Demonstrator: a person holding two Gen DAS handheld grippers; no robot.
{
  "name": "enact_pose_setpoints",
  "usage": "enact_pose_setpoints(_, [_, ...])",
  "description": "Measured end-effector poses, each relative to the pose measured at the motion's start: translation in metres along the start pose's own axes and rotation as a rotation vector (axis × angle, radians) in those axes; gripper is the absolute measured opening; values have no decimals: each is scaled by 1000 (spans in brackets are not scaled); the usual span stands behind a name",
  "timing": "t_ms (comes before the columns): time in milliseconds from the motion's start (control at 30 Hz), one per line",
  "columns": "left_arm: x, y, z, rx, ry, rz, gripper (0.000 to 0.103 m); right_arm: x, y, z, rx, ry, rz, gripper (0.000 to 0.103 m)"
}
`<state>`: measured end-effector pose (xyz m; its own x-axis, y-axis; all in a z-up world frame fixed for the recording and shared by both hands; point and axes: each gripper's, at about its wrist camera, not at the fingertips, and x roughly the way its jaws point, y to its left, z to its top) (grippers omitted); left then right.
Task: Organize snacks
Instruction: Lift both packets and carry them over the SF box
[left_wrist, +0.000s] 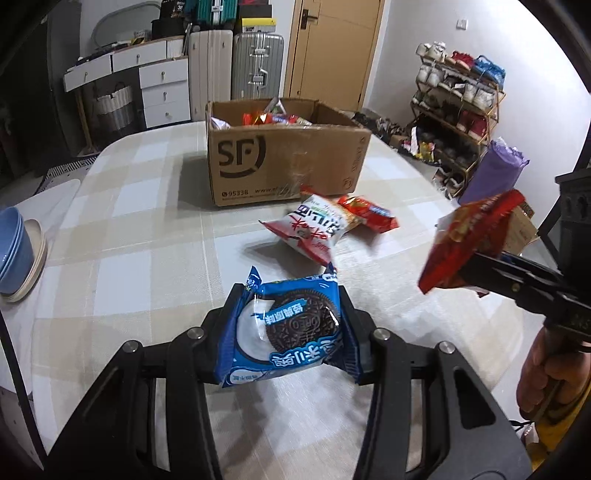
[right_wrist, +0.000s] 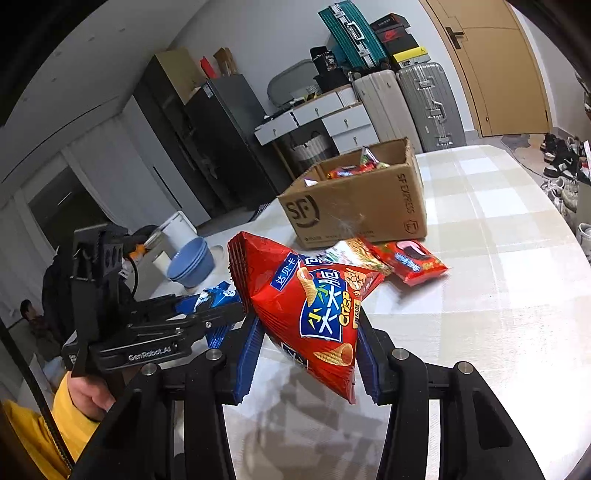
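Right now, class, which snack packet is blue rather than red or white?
The Oreo packet, gripped between the left gripper's fingers above the table; every other packet visible is mostly red or white.

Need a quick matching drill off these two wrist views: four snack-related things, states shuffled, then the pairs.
Things:
1. blue Oreo pack
2. red crisp bag
3. cardboard box
4. white and red snack bag

States:
A. lying loose on the table in front of the box
B. clamped in the left gripper
C. open on the table, snacks inside
D. clamped in the right gripper

Pairs: 1-B, 2-D, 3-C, 4-A
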<state>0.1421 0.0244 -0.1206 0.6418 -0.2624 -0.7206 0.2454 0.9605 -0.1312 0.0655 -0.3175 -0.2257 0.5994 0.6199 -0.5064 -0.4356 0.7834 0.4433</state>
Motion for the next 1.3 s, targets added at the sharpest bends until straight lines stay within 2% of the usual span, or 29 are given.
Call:
enact_pose_setpoints(300, [-40,2,-15,-34,-49,-21,43,-10,15,-2,-15,-8,4,47])
enact_pose_setpoints(700, [-38,11,-9,-38,-48,-41,43,-5,15,12,-33,-20,15,47])
enact_pose_setpoints(900, [-36,20,26,-46,-73,-67,43,-2,13,42,-43,-52,24,47])
enact_pose_setpoints(1133, [-32,27,97,13,-127,-35,43,14,-3,100,-38,-70,-29,47])
enact_pose_setpoints(1300, [-20,31,154,47,-168,15,44,32,-18,142,-25,-66,-63,47])
